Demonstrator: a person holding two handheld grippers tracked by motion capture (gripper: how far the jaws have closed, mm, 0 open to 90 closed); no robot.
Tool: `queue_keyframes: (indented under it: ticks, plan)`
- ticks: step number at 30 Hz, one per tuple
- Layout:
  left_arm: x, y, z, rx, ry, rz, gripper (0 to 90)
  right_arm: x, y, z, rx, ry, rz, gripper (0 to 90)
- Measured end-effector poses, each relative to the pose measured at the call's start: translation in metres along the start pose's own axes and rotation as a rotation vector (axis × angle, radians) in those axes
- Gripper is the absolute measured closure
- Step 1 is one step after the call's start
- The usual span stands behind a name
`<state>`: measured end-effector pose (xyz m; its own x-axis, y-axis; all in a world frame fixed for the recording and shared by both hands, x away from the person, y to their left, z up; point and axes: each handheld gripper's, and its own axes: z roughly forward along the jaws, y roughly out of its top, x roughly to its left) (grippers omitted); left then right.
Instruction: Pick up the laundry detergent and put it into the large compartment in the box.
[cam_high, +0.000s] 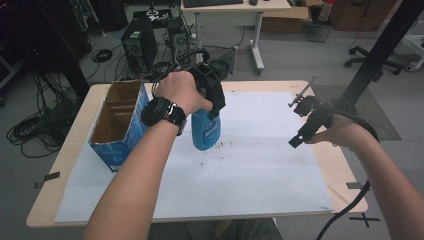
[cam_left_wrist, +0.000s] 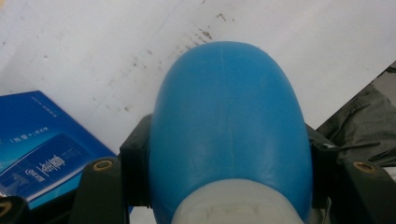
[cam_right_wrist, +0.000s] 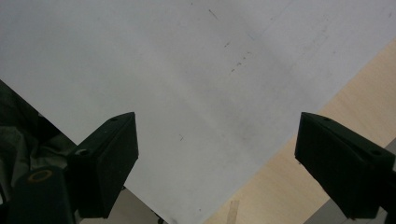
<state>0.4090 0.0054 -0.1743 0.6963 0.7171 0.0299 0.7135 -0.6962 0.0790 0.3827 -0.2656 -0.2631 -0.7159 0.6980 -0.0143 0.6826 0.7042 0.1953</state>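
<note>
A blue plastic bottle with a white label hangs just above the white sheet, near the table's middle. My left gripper points down and is shut on the bottle's upper part. In the left gripper view the bottle bulges out between the two black jaws of the left gripper, which press on both its sides. My right gripper hovers over the sheet's right edge, open, with nothing between its jaws. The right gripper looks down on bare white sheet and the wooden table edge.
An open blue cardboard box with dividers stands at the table's left, close beside the bottle; its blue side is in the left gripper view. Beyond the table are a computer tower, floor cables, a desk and a black post.
</note>
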Motion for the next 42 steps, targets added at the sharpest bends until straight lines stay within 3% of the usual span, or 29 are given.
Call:
queue_keyframes:
  ticks: [18, 42]
  plan:
    - [0.004, 0.001, -0.025, -0.027, -0.01, 0.003, 37.7, 0.001, 0.004, -0.001, -0.002, 0.002, 0.001, 13.2]
    - [0.01, 0.002, -0.051, -0.044, 0.006, 0.008, 37.7, 0.0, 0.006, 0.001, -0.003, 0.005, -0.001, 13.2]
